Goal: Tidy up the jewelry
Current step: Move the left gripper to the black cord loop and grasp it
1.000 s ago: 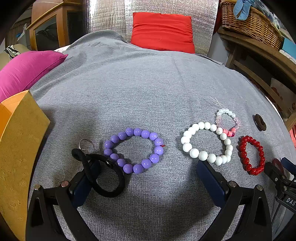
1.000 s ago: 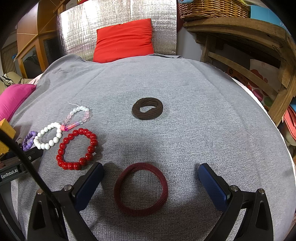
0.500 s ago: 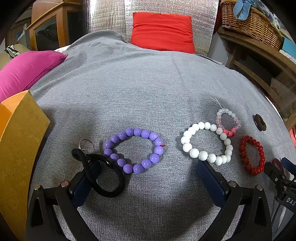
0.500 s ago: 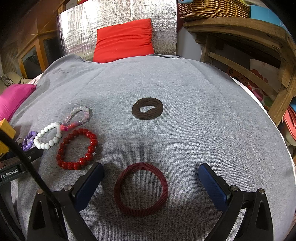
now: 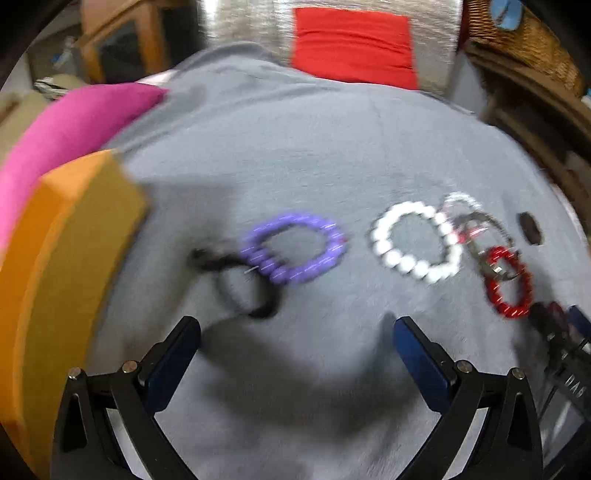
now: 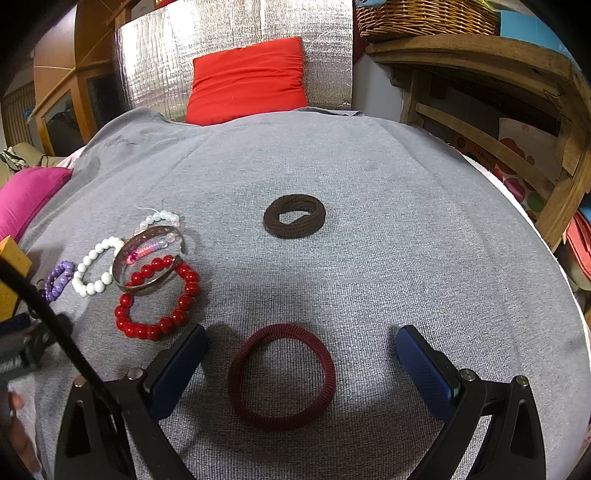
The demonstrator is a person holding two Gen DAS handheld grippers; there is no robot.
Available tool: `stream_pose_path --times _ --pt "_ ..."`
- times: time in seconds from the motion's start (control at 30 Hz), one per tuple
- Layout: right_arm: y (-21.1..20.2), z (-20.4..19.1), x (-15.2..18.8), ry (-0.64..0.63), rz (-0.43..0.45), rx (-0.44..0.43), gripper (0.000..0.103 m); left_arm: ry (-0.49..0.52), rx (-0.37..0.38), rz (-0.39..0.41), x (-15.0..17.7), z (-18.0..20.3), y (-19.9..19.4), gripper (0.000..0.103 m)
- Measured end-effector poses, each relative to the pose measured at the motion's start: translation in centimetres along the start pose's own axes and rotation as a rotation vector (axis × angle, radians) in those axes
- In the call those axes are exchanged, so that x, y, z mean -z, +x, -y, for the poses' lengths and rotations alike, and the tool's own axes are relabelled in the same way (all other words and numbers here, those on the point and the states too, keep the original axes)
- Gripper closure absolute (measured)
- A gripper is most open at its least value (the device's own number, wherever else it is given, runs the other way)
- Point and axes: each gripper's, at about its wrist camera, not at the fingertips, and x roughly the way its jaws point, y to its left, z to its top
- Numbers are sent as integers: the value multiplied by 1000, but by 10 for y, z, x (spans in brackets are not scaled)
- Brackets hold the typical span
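Note:
The left wrist view is blurred. My left gripper point(image 5: 295, 343) is open and empty above the grey cloth point(image 5: 295, 155), behind a black band point(image 5: 247, 288), a purple bead bracelet point(image 5: 295, 251), a white bead bracelet point(image 5: 413, 240) and a red bead bracelet point(image 5: 508, 284). My right gripper point(image 6: 301, 354) is open, its fingers either side of a maroon hair band point(image 6: 281, 376) lying flat. A silver bangle point(image 6: 146, 258) lies across the red bead bracelet point(image 6: 157, 299) and a pale bead bracelet point(image 6: 162, 218). A brown hair tie point(image 6: 294, 216) lies farther back.
An orange box point(image 5: 62, 266) stands at the left. A pink cushion point(image 5: 70, 122) lies behind it and a red cushion point(image 6: 247, 79) at the back. Wooden shelving point(image 6: 498, 110) with a wicker basket point(image 6: 424, 16) stands at the right.
The left gripper has drawn back and up, so the bracelets sit farther ahead. A silver bangle now lies on the red and pale bracelets. The right gripper has not moved.

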Motion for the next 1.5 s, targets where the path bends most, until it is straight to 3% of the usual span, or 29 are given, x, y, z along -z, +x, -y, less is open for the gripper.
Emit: stream_pose_path --times 0.17,0.3,0.47,0.57,0.7,0.8,1.0,1.1,1.5 --pt "0 -7 4 -7 6 53 0 -5 -120 123 12 -11 -58 0" --pt "-3 -12 6 37 10 86 0 -42 -104 266 17 -24 -104 0" --pt "-6 -9 8 59 7 58 0 -28 -71 388 26 -33 -141 0" --pt "-16 -7 19 63 -19 61 0 1 -24 393 23 -28 -151 0" --pt "-31 -6 27 8 -88 26 0 31 -44 404 23 -27 -161 0" --pt "-46 1 24 35 -172 -20 0 24 -35 416 24 -29 -169 0" --pt "-123 13 13 76 36 -88 0 -5 -54 451 29 -39 -179 0" --pt "-135 0 5 42 100 -118 0 -16 -45 434 26 -43 -175 0" --pt "-129 -36 13 -72 94 -187 0 19 -46 406 27 -31 -154 0"
